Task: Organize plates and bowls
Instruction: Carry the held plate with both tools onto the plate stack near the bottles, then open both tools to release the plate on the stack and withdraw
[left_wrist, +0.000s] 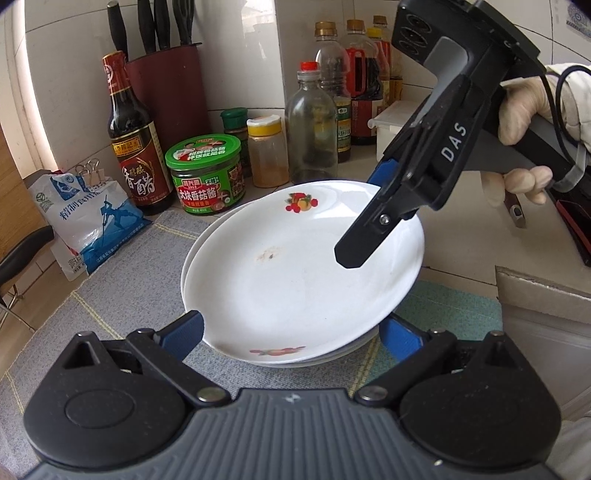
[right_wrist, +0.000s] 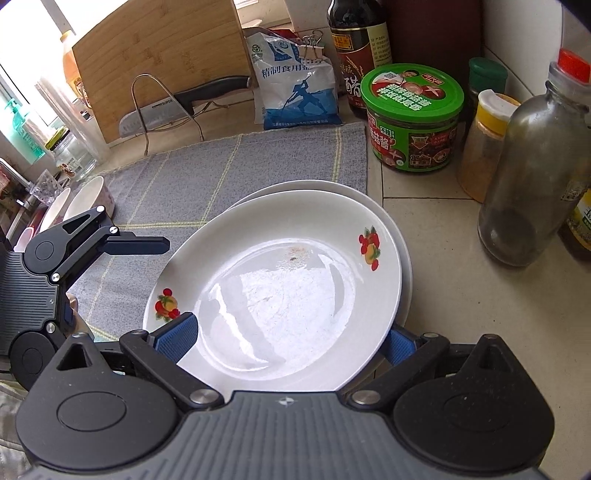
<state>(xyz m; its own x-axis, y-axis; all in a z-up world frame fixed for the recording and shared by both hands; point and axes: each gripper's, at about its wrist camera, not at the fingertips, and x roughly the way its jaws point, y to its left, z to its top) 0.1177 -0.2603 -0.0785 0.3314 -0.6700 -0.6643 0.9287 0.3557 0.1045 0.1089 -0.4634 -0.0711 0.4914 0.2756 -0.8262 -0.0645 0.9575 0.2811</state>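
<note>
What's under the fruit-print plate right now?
Under the fruit-print plate lies at least one more white plate, only its rim showing. Part of the stack sits on the grey mat. The covered plate's face and any further plates beneath are hidden.

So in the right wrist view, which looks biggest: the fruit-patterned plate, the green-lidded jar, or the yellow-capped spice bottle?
1. Fruit-patterned plate, though it is nearest the camera.
2. Green-lidded jar.
3. Yellow-capped spice bottle, partly hidden, so unsure.

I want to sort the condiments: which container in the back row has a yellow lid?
The small spice jar of orange-brown powder, between the green-lidded sauce jar and the red-capped clear glass bottle; it alone has a yellow lid.
</note>
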